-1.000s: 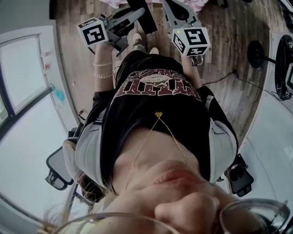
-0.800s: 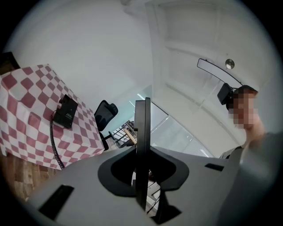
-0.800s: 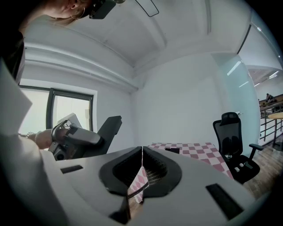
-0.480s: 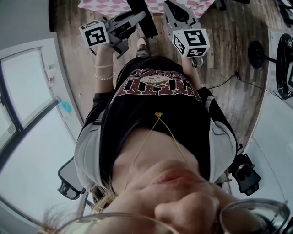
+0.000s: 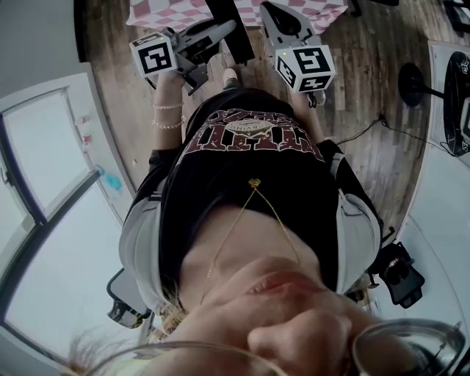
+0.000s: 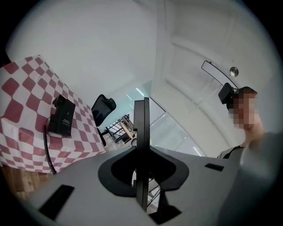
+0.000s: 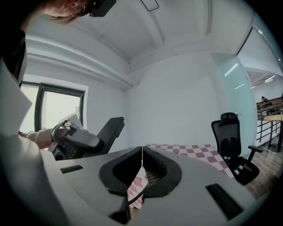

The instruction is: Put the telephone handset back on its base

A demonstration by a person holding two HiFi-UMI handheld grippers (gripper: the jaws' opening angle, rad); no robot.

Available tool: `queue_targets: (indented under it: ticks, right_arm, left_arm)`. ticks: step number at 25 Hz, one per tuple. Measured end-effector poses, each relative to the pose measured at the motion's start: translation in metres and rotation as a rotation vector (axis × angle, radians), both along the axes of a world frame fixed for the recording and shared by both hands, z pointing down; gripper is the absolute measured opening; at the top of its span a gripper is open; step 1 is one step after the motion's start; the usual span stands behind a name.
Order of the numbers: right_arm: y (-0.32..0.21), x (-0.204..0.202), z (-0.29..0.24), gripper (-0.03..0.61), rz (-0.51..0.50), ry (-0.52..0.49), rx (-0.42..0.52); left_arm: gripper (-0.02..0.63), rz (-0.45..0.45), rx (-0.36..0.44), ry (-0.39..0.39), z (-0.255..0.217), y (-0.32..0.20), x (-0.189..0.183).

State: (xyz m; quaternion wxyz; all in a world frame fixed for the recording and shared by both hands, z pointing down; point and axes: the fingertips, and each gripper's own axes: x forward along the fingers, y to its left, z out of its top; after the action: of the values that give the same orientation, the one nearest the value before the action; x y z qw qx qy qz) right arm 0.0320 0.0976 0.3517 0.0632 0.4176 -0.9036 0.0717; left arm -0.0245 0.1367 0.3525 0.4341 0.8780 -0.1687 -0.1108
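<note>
The black telephone (image 6: pixel 62 115) lies on a table with a red and white checked cloth (image 6: pixel 26 92), its coiled cord (image 6: pixel 46 148) hanging over the near edge. Whether the handset sits on the base I cannot tell. My left gripper (image 6: pixel 141 102) is held in the air well short of the table, jaws pressed together with nothing between them. My right gripper (image 7: pixel 141 149) is also shut and empty, pointing at the checked table (image 7: pixel 190 150). In the head view both grippers, left (image 5: pixel 224 18) and right (image 5: pixel 283 18), are held in front of the body near the table's edge (image 5: pixel 176 11).
A black office chair (image 6: pixel 104 106) stands beyond the table, also seen in the right gripper view (image 7: pixel 232 141). Another chair (image 5: pixel 125 305) is behind me at the left. A cable (image 5: pixel 367 125) and a round stand base (image 5: pixel 411 81) lie on the wooden floor at the right.
More of the checked table has come into the top of the head view. The chair at lower left has slid down the picture. Both grippers stay shut, held about as before.
</note>
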Motion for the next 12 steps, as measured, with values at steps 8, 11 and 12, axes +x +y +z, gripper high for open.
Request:
queue_targets:
  ticks: [8,11,12]
  right_arm:
    - [-0.0074,-0.0107,0.0054,0.023,0.017,0.009,-0.001]
    - [-0.0088,-0.0116,0.0067,0.023,0.03,0.008,-0.001]
    - [-0.0087,-0.0115,0.007,0.023,0.034,0.006,-0.002]
  left_arm:
    - [0.08,0.03,-0.008,0.015,0.0067,-0.0091,-0.008]
    - [0.08,0.046,0.012,0.001,0.0005,-0.0114,-0.0055]
    - [0.08,0.05,0.011,-0.001,0.0009,-0.0112,-0.0051]
